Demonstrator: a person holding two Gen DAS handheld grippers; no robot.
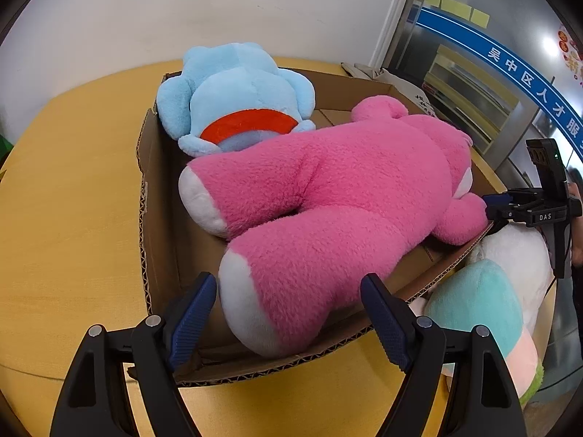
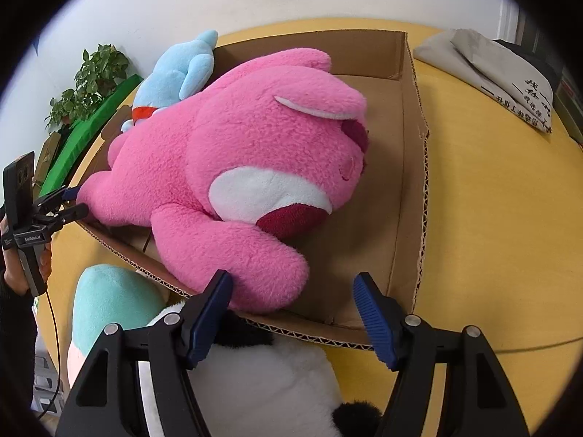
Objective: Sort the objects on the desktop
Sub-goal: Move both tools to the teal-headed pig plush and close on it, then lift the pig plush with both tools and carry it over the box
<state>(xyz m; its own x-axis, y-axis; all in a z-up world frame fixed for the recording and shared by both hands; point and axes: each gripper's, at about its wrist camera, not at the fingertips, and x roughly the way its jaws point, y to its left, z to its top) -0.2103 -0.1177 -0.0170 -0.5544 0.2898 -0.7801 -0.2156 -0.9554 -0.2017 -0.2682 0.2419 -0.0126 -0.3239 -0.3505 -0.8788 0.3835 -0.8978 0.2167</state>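
A big pink plush bear [image 1: 328, 189] lies in an open cardboard box [image 1: 153, 196] on the yellow table, next to a light blue plush [image 1: 237, 94]. My left gripper [image 1: 288, 313] is open, its jaws standing either side of the bear's near leg without closing on it. My right gripper [image 2: 295, 313] is open at the box's near edge, beside the bear's arm [image 2: 233, 255]. The bear [image 2: 240, 160], the box [image 2: 411, 189] and the blue plush [image 2: 178, 73] also show in the right wrist view. Each gripper appears in the other's view: the right [image 1: 506, 207], the left [image 2: 73, 204].
A white, black and pastel plush [image 2: 255, 382] lies on the table outside the box, under my right gripper; it also shows in the left wrist view [image 1: 488, 302]. A folded grey cloth bag [image 2: 488, 73] lies at the far right. A green plant [image 2: 91, 83] stands by the wall.
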